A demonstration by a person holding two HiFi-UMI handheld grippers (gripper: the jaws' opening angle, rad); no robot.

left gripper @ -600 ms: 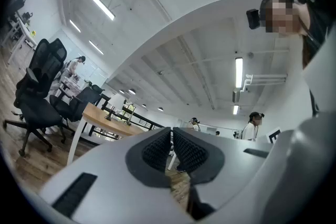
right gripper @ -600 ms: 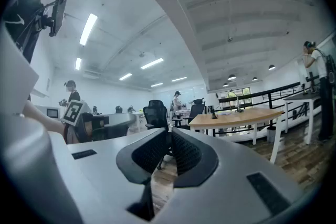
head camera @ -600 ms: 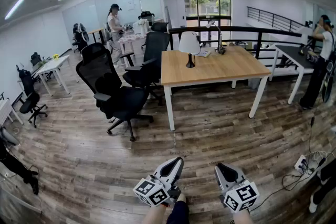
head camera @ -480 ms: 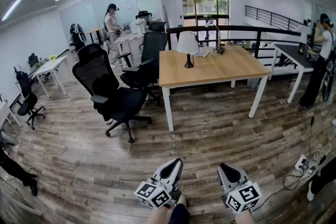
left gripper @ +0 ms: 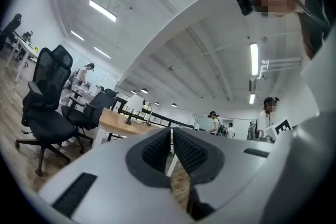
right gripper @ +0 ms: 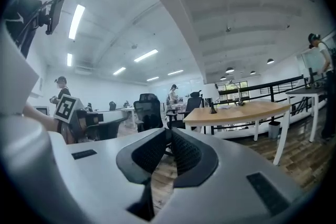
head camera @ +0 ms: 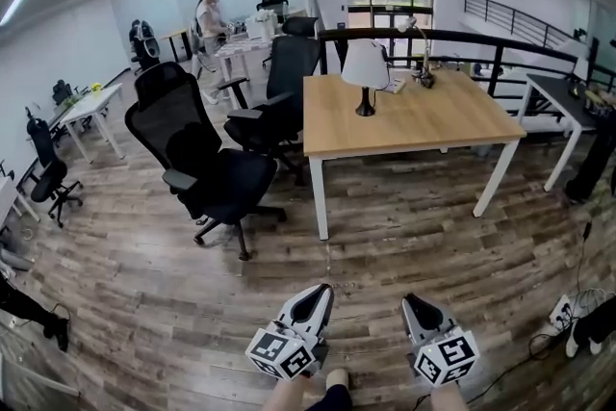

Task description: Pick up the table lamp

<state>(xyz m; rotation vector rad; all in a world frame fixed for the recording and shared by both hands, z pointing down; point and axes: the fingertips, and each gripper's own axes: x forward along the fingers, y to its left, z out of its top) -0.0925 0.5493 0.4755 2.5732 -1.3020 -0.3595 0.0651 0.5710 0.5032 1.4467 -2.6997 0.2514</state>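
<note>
Pointing level: left claw [head camera: 321, 290] | right claw [head camera: 410, 300] | both together, empty | table lamp [head camera: 365, 70] distant

A white-shaded table lamp on a dark stem [head camera: 365, 72] stands on the far left part of a light wooden table with white legs [head camera: 416, 126], well apart from the left gripper [head camera: 316, 292] and right gripper [head camera: 414, 303], side by side at the near edge. A black mesh office chair [head camera: 207, 170] sits left of the table, a second black office chair [head camera: 281, 91] behind it; a black metal railing [head camera: 462, 40] runs behind the table.
</note>
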